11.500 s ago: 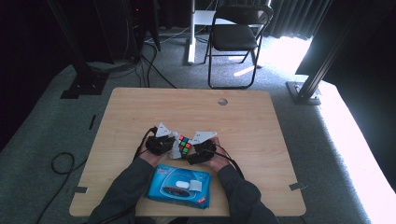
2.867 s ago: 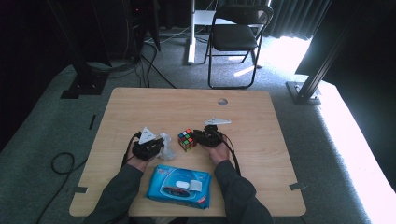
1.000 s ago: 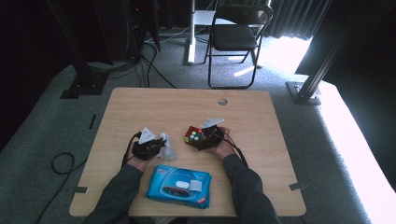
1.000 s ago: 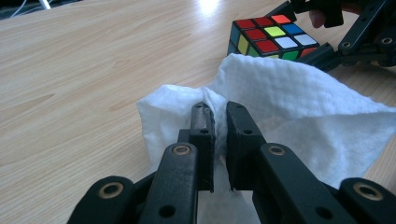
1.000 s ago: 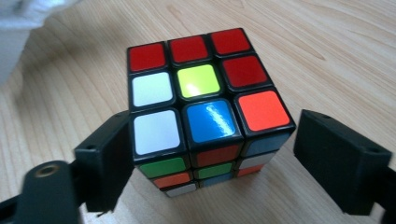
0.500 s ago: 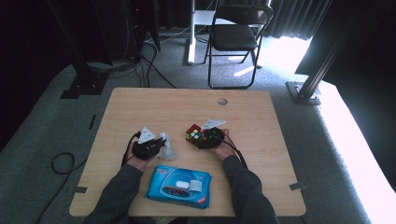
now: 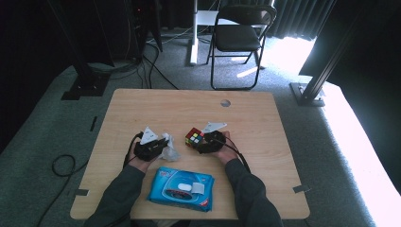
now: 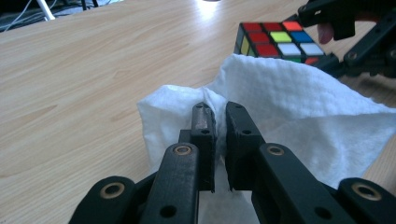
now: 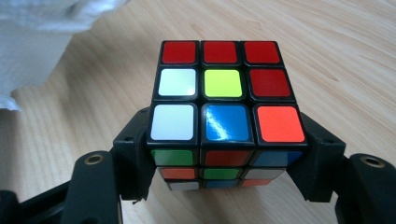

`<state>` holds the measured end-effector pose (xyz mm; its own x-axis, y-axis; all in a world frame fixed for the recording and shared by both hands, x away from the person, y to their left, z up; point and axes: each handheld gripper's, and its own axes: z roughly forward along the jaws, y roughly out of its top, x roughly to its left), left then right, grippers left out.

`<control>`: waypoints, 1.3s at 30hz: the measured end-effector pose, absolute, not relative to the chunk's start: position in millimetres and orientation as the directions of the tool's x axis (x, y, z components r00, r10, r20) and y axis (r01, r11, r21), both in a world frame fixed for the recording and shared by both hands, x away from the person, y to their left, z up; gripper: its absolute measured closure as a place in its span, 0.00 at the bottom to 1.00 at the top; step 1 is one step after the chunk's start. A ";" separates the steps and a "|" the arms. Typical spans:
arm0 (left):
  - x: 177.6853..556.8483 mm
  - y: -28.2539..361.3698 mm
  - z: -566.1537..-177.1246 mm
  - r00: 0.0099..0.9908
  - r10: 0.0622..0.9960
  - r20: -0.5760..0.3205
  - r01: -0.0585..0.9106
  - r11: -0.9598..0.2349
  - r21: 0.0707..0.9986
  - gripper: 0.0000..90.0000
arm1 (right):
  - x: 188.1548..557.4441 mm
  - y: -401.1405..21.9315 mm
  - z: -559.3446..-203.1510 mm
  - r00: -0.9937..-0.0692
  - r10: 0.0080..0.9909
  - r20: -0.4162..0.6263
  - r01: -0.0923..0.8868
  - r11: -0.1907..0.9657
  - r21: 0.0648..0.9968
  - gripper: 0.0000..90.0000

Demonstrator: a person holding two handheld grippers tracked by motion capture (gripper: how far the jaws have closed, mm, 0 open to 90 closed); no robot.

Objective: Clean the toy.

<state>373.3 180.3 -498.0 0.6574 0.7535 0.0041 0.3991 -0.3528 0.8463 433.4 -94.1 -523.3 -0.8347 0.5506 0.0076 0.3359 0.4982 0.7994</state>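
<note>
Wooden table (image 7: 283, 156); left gripper (image 8: 215, 122) pinches wipe (image 8: 299, 98), right gripper (image 9: 229, 158) clamps cube (image 9: 224, 98).

White wipe (image 8: 299, 112) runs off the right and bottom edges, hiding the puzzle cube's (image 8: 275, 42) lower part; its far corner is cut off at top.

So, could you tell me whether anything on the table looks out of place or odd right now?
Nothing looks damaged or spilled. The scrambled colour puzzle cube sits squarely between the right gripper jaws, the crumpled white wipe is pinched in the left gripper, and the blue wet-wipe pack lies flat near the table edge.
</note>
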 end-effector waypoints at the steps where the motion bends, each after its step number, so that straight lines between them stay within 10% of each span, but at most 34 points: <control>1: 373.5 179.9 -496.9 0.657 0.754 0.005 0.397 -0.352 0.848 0.93 | 432.4 -92.5 -522.9 -0.836 0.548 0.009 0.335 0.499 0.799 0.38; 39: 380.9 155.8 -478.0 0.687 0.726 0.029 0.349 -0.365 0.863 0.94 | 420.1 -56.0 -509.9 -0.879 0.476 0.006 0.285 0.516 0.808 0.38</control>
